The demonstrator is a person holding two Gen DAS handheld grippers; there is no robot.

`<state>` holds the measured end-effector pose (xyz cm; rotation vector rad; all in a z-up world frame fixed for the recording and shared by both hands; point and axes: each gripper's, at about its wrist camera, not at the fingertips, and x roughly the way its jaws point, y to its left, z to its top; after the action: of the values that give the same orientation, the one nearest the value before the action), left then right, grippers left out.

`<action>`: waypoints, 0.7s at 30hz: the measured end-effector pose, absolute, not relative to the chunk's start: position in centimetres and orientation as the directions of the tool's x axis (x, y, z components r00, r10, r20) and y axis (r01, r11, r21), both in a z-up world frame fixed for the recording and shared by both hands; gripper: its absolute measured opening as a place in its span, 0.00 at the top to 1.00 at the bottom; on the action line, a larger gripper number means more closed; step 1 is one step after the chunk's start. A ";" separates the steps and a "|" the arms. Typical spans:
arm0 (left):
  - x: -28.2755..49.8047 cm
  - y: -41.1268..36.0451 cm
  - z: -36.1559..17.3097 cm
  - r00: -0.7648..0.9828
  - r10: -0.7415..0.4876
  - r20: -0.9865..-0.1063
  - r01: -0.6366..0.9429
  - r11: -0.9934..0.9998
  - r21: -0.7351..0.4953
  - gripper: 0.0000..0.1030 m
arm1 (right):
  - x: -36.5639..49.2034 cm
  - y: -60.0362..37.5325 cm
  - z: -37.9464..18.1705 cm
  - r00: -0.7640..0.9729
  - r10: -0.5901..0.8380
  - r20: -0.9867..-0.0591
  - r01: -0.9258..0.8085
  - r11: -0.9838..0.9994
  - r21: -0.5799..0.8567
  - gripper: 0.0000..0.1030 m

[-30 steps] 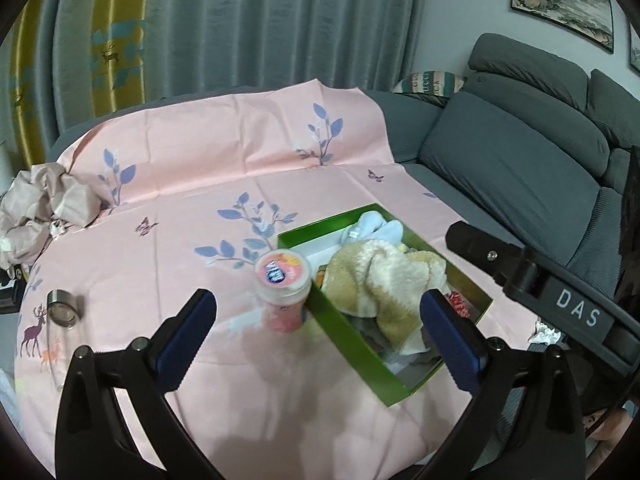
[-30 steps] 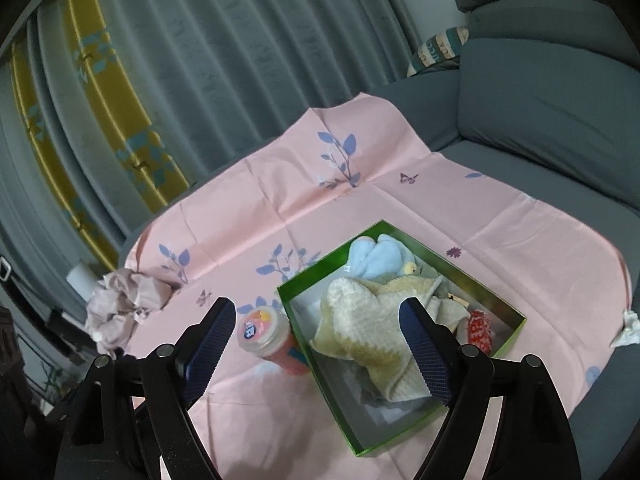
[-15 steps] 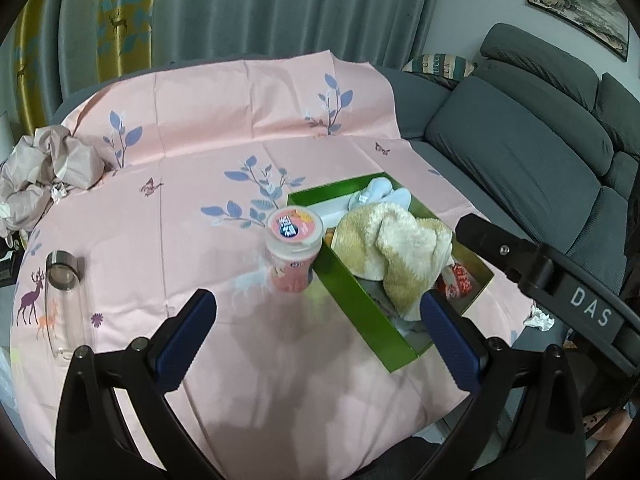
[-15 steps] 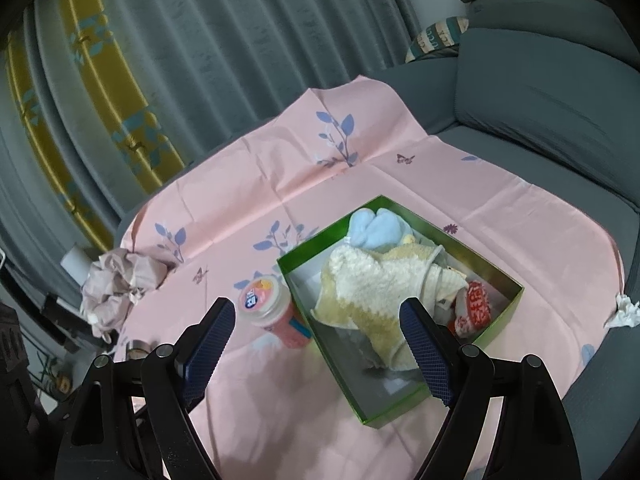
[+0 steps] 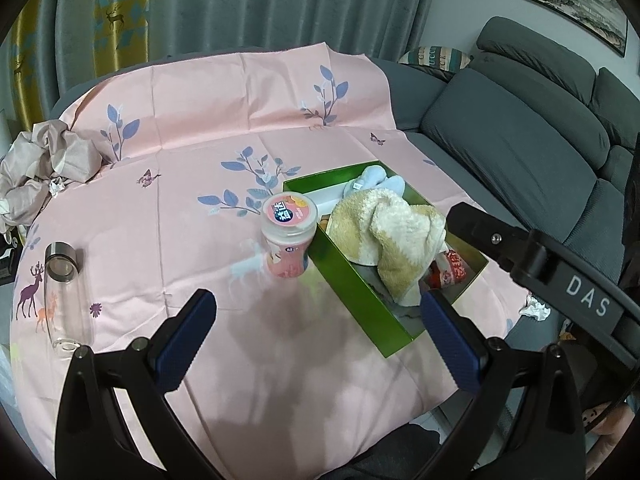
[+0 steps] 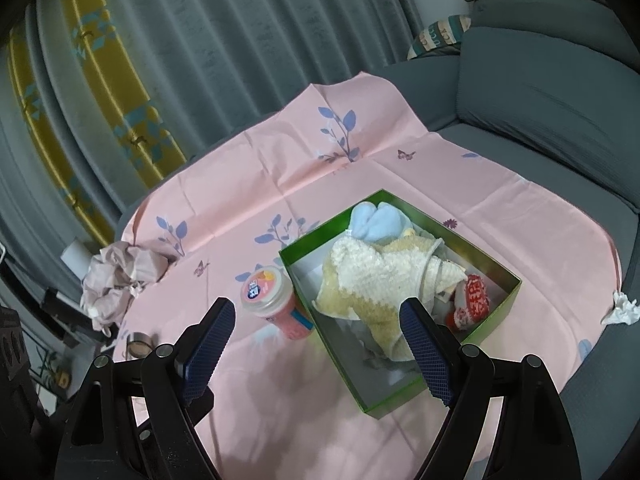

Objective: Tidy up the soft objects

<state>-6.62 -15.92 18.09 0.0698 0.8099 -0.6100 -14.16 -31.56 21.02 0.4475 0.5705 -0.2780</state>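
Beyond both grippers' spread fingers, cream towel in green box, untouched, pink cup beside it

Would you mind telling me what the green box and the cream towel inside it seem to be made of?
The green box looks like glossy cardboard: thin, straight walls with sheen. The cream towel looks like terry cloth: a looped, fuzzy pile, limply bunched.

You have free cloth in front; the pink jar stands touching the green box's left wall.
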 end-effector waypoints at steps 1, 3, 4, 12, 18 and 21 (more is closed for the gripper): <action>-6.7 -15.9 18.0 0.528 -0.483 -0.699 0.536 0.828 -0.167 0.01 | -14.2 -31.5 21.0 0.808 -0.130 -0.575 0.372 0.868 0.328 0.17; -6.8 -15.9 17.9 0.526 -0.482 -0.700 0.537 0.827 -0.166 0.01 | -14.2 -31.6 21.0 0.809 -0.129 -0.573 0.371 0.869 0.328 0.17; -6.9 -15.9 17.9 0.525 -0.482 -0.701 0.538 0.826 -0.166 0.01 | -14.3 -31.5 21.0 0.809 -0.129 -0.573 0.371 0.869 0.328 0.17; -7.0 -15.9 17.9 0.522 -0.485 -0.702 0.540 0.825 -0.167 0.01 | -14.5 -31.3 20.9 0.805 -0.128 -0.579 0.371 0.870 0.325 0.17; -7.2 -16.0 17.8 0.522 -0.483 -0.703 0.540 0.825 -0.166 0.01 | -14.6 -31.2 20.7 0.805 -0.128 -0.580 0.372 0.870 0.324 0.17; -7.3 -16.0 17.5 0.515 -0.482 -0.709 0.543 0.824 -0.165 0.01 | -14.9 -31.1 20.5 0.802 -0.129 -0.583 0.374 0.870 0.322 0.17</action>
<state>-7.26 -15.96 17.53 0.0810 0.8250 -0.6161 -14.92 -31.13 20.51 0.4431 0.5815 -0.2789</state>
